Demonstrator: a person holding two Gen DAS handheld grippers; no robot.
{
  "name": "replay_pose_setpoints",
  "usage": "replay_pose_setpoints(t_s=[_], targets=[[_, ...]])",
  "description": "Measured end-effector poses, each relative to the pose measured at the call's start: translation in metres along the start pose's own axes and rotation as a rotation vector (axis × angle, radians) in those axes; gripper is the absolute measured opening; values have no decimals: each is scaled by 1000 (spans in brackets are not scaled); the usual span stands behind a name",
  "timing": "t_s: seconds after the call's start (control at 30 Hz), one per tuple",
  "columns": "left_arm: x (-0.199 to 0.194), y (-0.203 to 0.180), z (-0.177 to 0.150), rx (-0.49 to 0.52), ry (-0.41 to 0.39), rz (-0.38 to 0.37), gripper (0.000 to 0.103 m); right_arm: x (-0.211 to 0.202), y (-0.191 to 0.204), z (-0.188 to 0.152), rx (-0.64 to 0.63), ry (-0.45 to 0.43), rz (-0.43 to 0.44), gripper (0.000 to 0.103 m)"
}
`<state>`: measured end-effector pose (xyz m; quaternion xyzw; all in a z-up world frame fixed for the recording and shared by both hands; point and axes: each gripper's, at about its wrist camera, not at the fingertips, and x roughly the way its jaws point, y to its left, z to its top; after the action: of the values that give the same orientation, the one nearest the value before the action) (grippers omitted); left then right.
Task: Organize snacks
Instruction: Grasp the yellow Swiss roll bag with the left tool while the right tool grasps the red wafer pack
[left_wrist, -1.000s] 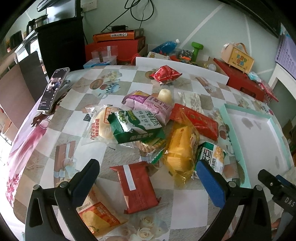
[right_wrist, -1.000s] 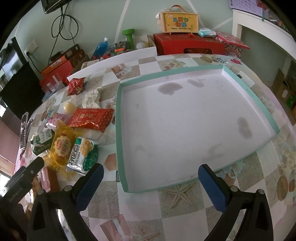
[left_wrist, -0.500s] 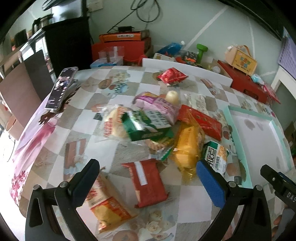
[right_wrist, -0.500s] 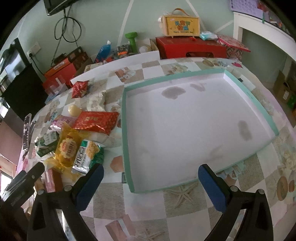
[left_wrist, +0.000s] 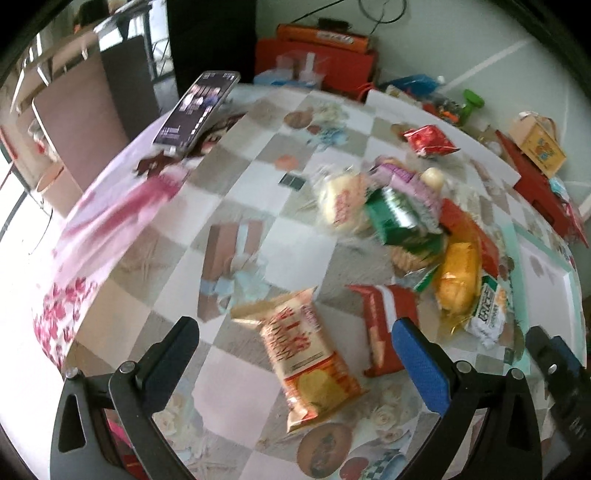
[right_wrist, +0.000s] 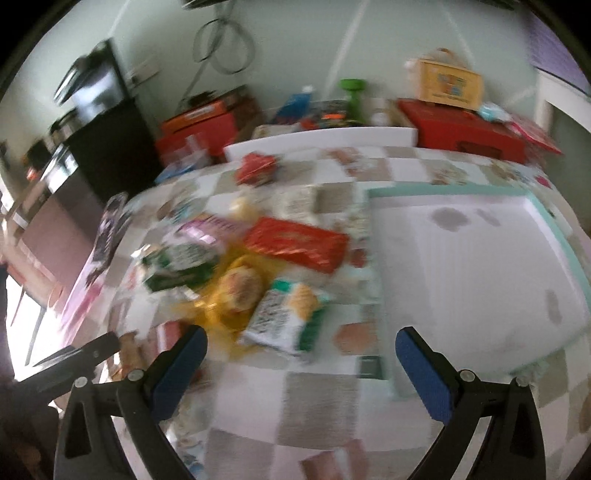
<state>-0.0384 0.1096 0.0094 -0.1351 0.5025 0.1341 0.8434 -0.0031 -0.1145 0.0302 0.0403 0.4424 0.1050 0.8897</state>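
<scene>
left gripper (left_wrist: 295, 347) spread above orange snack bag (left_wrist: 306, 358), right gripper (right_wrist: 301, 354) spread (empty), snack pile (right_wrist: 236, 266) blurred

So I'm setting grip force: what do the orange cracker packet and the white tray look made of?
The orange cracker packet looks like thin glossy plastic film, creased with crimped ends. The white tray seems rigid and matt, perhaps painted wood or foam board, with a teal rim and faint stains; the blur leaves this open.
</scene>
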Motion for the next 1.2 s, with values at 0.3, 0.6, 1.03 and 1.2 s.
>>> replay_pose_setpoints(t_s=[0.3,0.6,1.03,1.2], targets=[[22,5,-9,-23,105,-18,96,30,40,-15,-113,96,32,103],[36,7,-13,-48,171,-69,58,35,39,-16,-117,109,20,103],[40,25,-2,-91,162,-29,48,44,61,-18,-158,100,71,103],[46,38,4,-115,162,-19,48,51,74,-20,-180,107,110,103]])
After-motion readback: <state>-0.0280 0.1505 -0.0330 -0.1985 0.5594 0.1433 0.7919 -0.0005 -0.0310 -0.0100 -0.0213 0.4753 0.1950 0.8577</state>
